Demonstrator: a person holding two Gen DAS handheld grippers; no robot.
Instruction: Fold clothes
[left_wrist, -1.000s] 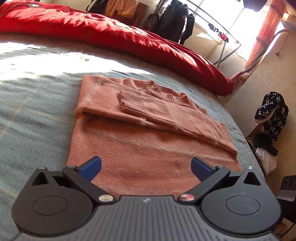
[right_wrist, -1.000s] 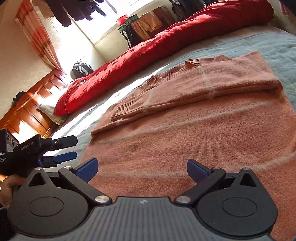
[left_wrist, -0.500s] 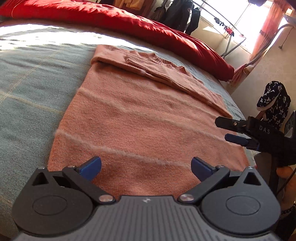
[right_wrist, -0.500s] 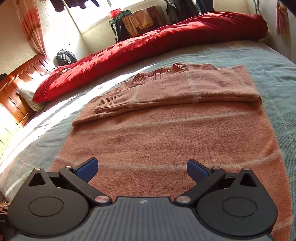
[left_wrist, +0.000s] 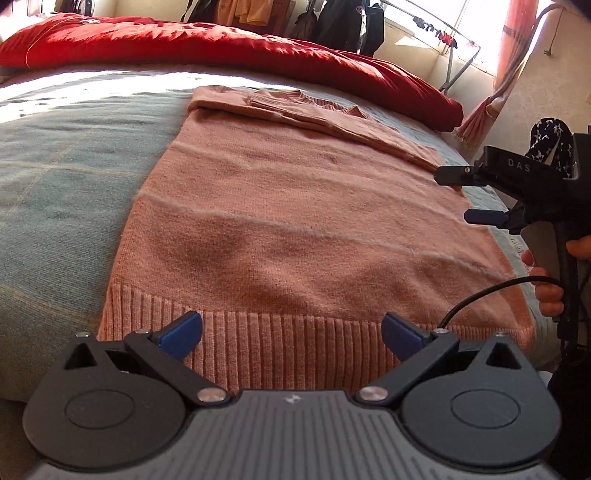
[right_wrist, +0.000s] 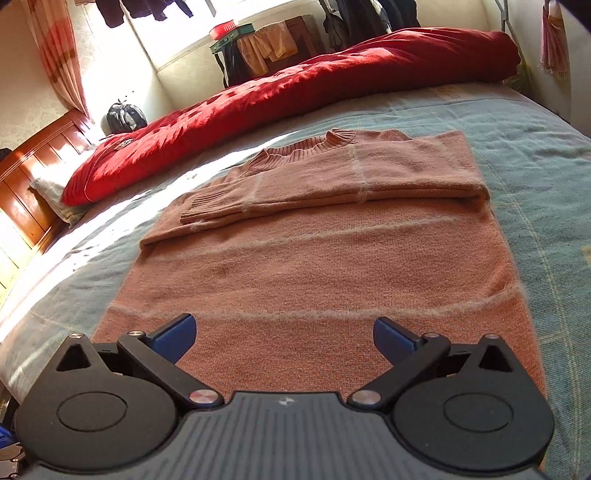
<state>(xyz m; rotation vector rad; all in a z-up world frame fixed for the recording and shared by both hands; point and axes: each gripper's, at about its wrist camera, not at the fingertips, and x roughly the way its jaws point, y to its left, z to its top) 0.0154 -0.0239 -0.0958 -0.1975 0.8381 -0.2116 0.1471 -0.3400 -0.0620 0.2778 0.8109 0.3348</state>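
Note:
A salmon-pink knitted sweater (left_wrist: 295, 221) (right_wrist: 314, 266) lies flat on the bed, its sleeves folded across the chest near the collar (right_wrist: 332, 138). Its ribbed hem (left_wrist: 288, 347) faces me. My left gripper (left_wrist: 291, 332) is open just above that hem, nothing between its blue pads. My right gripper (right_wrist: 284, 336) is open too, low over the sweater's lower part. In the left wrist view the right gripper (left_wrist: 465, 195) hangs at the sweater's right edge, held by a hand (left_wrist: 546, 288).
The sweater rests on a blue-grey blanket (left_wrist: 66, 177) (right_wrist: 535, 155). A red duvet (left_wrist: 221, 48) (right_wrist: 295, 85) is bunched along the far side. A wooden headboard (right_wrist: 26, 192), a clothes rack (left_wrist: 443, 40), hanging garments and a dark bag (right_wrist: 125, 116) stand beyond the bed.
Both grippers have drawn back from the sweater's chest toward its hem, which now shows in the left wrist view. They remain open. The sweater has not moved.

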